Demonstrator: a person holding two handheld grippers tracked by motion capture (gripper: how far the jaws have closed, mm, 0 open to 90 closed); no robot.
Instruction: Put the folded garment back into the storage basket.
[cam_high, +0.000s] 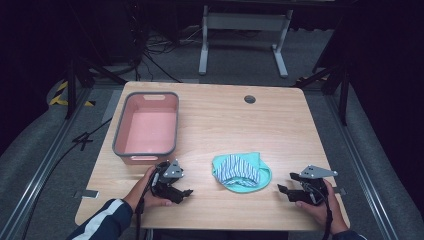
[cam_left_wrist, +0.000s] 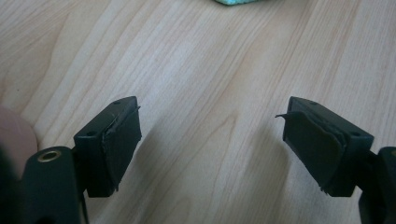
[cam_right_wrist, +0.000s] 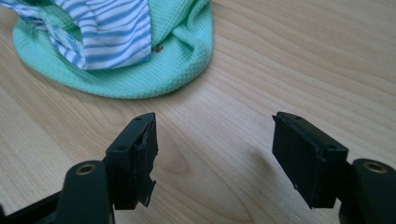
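Observation:
A crumpled mint-green cloth with a blue-and-white striped part (cam_high: 242, 171) lies on the wooden table (cam_high: 225, 120) near its front edge. My left gripper (cam_high: 187, 192) rests low on the table to the cloth's left, jaws open and empty, pointing toward it. In the left gripper view the left gripper (cam_left_wrist: 210, 140) stands wide over bare wood, with the cloth's green edge (cam_left_wrist: 238, 2) at the top. My right gripper (cam_high: 281, 190) sits to the cloth's right, open and empty. In the right gripper view the right gripper (cam_right_wrist: 215, 149) is a short way from the cloth (cam_right_wrist: 116, 42).
A pink bin with a grey rim (cam_high: 146, 125) stands at the table's left, just behind my left hand. A round cable hole (cam_high: 249, 99) sits near the table's back edge. A white frame (cam_high: 245, 30) and cables lie on the floor beyond.

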